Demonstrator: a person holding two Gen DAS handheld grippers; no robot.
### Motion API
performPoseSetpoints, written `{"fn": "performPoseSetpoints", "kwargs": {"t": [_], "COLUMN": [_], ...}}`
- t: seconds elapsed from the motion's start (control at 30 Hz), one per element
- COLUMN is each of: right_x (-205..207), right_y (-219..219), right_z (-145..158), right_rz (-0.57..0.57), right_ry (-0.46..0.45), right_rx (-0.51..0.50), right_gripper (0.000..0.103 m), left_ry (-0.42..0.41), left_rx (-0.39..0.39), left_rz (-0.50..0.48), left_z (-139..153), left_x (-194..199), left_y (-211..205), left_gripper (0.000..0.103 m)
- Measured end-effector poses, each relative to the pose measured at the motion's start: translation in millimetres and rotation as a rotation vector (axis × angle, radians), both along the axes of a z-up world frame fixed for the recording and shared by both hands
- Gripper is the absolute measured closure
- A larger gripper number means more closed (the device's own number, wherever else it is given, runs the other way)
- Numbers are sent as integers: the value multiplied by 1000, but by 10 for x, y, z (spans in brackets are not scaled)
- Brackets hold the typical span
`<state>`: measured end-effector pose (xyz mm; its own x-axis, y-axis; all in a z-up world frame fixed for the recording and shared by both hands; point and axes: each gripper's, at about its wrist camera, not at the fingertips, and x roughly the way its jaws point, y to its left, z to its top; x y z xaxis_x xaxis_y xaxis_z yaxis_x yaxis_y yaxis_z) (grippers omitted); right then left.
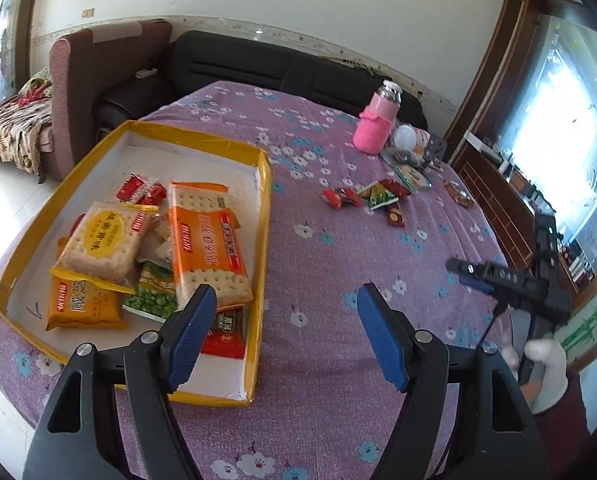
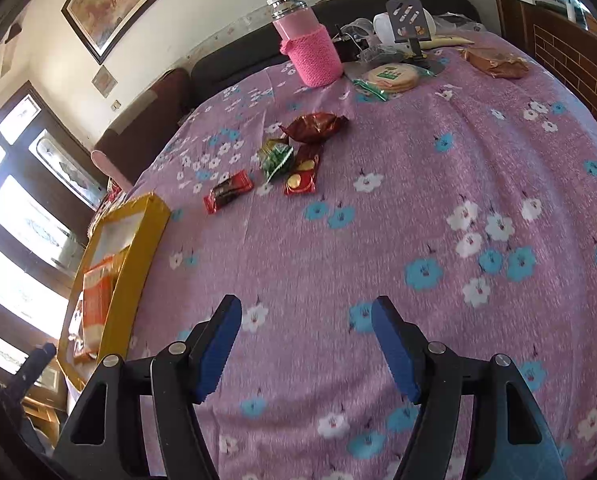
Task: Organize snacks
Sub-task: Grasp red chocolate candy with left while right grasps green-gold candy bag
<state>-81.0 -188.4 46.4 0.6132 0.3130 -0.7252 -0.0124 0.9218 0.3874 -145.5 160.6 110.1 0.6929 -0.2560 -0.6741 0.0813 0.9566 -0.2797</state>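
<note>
4 small snack packets (image 2: 282, 160) lie in a loose cluster on the purple flowered tablecloth (image 2: 418, 208), at about 11 o'clock from the right gripper (image 2: 306, 344) and well apart from it: a dark red foil one, a green one touching it, a red one with gold discs, and a red-and-black bar (image 2: 228, 192) nearest the tray. The yellow-rimmed tray (image 1: 264, 216) sits at 9 o'clock from that cluster and already holds cracker packs (image 1: 206, 240) piled on one another.

Both pairs of tongs are spread wide and hold nothing. The left gripper (image 1: 286, 320) hangs over the tray's near right corner.

The likely trouble is the grab itself. The green and dark red packets touch, so a pinch on 1 may drag or nudge the other. Foil wrappers are probably slick and flat, and fingers closing on them could bunch the cloth. The pile in the tray looks uneven, so a dropped packet could slide toward the rim. The pink-sleeved bottle (image 2: 306, 44) at 12 o'clock stands clear unless the reach overshoots.
</note>
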Motion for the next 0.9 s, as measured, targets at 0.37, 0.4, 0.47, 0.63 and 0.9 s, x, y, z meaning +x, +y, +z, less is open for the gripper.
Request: {"fn": "performPoseSetpoints", "kwargs": {"t": [0.37,0.4,0.47,0.63,0.9], "right_x": [839,928,1114,1593,1858], "right_y": [283,336,470,744,860], "right_z": [113,129,155,61,-226], "right_rz": [-20,-10,23,79,97], "right_ry": [-80,-93,-117,-104,-41], "right_rx": [31,19,-28,-169,-163], "right_gripper": [34,34,34,34,69], "left_ry": [83,85,87,87,165], "left_rx": [-51,-45,-22,59,110], "left_rz": [-151,-160,-177,-219,-253], "left_z": [-35,-32,-22,-51,-284], "left_x": [683,769,952,1372,1918], "left_y": [-249,-275,-346,-505,-726], "left_gripper": [30,30,30,30,30]}}
